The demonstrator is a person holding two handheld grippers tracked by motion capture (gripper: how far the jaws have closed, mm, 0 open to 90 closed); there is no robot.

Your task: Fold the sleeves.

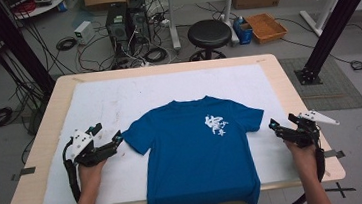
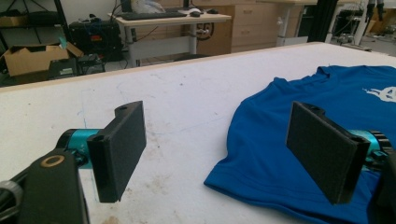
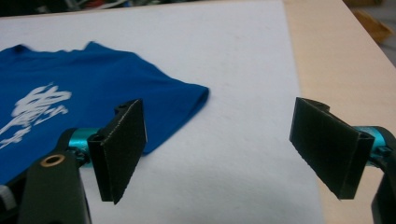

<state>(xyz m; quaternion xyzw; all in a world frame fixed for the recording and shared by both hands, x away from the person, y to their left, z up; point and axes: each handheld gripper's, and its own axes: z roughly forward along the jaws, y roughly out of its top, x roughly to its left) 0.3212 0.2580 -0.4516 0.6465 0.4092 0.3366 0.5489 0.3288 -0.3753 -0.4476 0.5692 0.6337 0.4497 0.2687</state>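
Both forearms reach forward from the person's side. The left gripper is held in the left hand, its jaws spread wide with nothing between them. The right gripper, in the right hand, also has its jaws wide apart, gripping nothing.

White, unreadable characters on T-shirt

Beyond your work: furniture, cables, clutter
Your wooden table wears a white cover; past its far edge stands a black stool; left of that, computer towers amid tangled cables; far right, an orange tray on the floor.
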